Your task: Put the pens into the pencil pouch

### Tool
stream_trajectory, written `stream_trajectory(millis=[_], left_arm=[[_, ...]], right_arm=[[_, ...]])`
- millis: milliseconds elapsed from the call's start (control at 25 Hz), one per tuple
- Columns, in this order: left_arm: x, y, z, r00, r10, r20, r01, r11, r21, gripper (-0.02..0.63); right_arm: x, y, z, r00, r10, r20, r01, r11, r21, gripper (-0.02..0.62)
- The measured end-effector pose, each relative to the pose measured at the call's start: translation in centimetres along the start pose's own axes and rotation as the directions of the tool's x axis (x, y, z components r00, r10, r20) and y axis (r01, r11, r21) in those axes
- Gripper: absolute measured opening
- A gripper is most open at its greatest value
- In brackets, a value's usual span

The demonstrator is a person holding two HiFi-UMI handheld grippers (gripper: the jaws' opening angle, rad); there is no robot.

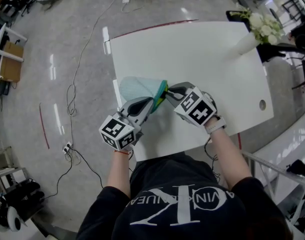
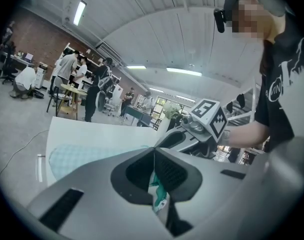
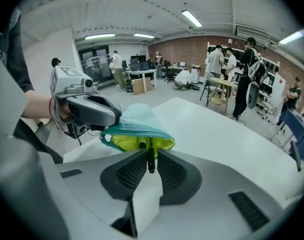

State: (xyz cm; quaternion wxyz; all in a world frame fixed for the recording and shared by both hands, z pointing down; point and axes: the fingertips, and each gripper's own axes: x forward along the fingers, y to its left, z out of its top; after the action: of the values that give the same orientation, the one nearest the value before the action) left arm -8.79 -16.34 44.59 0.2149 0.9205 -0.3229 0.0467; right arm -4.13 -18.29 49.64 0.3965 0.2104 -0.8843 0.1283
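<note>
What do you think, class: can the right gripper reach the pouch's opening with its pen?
Probably yes. The left gripper pinches the pouch rim, holding the mouth open, and the pen between the fingers of the right gripper points into it, nothing between.

Forearms come in from 6 o'clock. Left gripper [image 1: 154,104] aims toward 2, jaws clamped tight on the pouch [image 1: 139,89] edge. Right gripper [image 1: 169,95] aims toward 10, jaws slightly apart round a pen [image 3: 151,158].
</note>
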Motion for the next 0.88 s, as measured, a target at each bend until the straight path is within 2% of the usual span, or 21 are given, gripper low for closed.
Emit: stream_trajectory(millis=[120, 240, 480, 880], left_arm=[[-0.2, 0.4, 0.2, 0.999, 0.027, 0.018, -0.027, 1.000, -0.009, 0.006], [-0.5, 0.6, 0.6, 0.998, 0.040, 0.044, -0.038, 0.999, -0.032, 0.006], [-1.0, 0.7, 0.9, 0.998, 0.042, 0.056, -0.040, 0.999, -0.032, 0.006], [-0.8, -0.8, 0.7, 0.999, -0.006, 0.037, 0.006, 1.000, 0.001, 0.006]], right_arm=[[-1.0, -0.1, -0.1, 0.998, 0.017, 0.057, -0.022, 0.997, 0.074, 0.089], [-1.7, 0.0, -0.8, 0.998, 0.024, 0.064, -0.030, 0.995, 0.096, 0.087], [-1.4, -0.1, -1.9, 1.000, -0.010, 0.024, 0.008, 0.999, 0.054, 0.041], [-0.3, 0.7, -0.7, 1.000, 0.008, 0.007, -0.008, 1.000, -0.009, 0.018]])
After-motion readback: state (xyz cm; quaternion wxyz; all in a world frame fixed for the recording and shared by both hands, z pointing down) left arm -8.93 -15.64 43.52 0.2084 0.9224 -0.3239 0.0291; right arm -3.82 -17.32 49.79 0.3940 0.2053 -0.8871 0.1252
